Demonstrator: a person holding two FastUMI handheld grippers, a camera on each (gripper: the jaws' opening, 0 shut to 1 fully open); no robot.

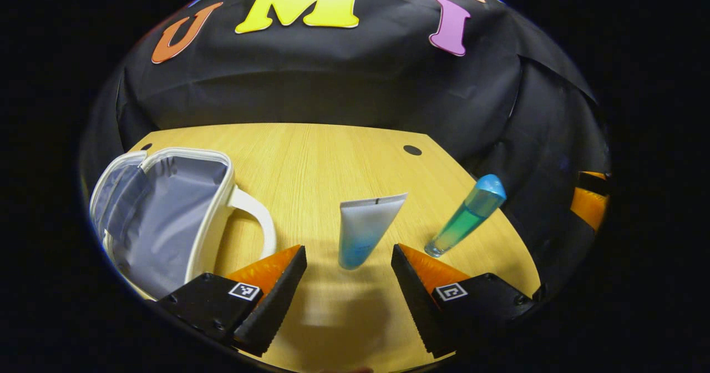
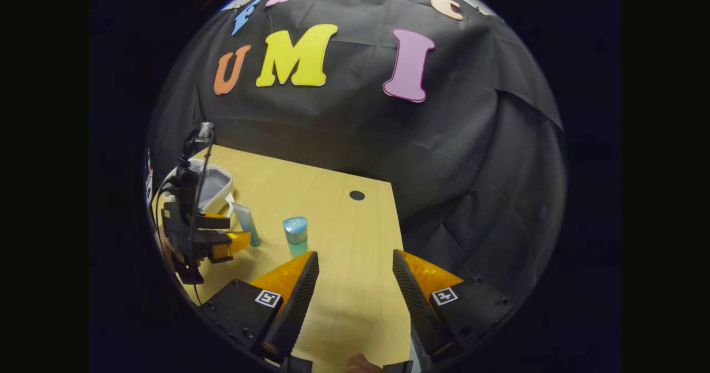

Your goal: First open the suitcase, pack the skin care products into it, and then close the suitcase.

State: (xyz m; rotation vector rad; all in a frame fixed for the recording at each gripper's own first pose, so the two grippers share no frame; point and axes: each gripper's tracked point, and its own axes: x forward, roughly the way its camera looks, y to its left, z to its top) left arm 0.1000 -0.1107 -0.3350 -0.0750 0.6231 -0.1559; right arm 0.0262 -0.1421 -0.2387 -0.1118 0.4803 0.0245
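The suitcase (image 1: 166,217), a small white case with a grey lining, lies open at the left of the wooden worktop (image 1: 321,162), its handle (image 1: 258,217) turned toward the middle; the part of its interior that can be seen holds nothing. Just ahead of the left claw (image 1: 349,262), whose fingers are spread wide with nothing between them, a white-and-blue tube (image 1: 366,228) stands cap-down on the worktop, apart from both fingers. To its right stands a blue-green bottle (image 1: 468,215) with a blue cap, near the worktop's edge. The right gripper view adds the left claw (image 2: 236,240) seen from outside, with its cable, close beside the tube (image 2: 247,223), with the suitcase (image 2: 213,187) behind it. The bottle (image 2: 295,235) stands just beyond the right claw (image 2: 355,262), likewise wide and holding nothing.
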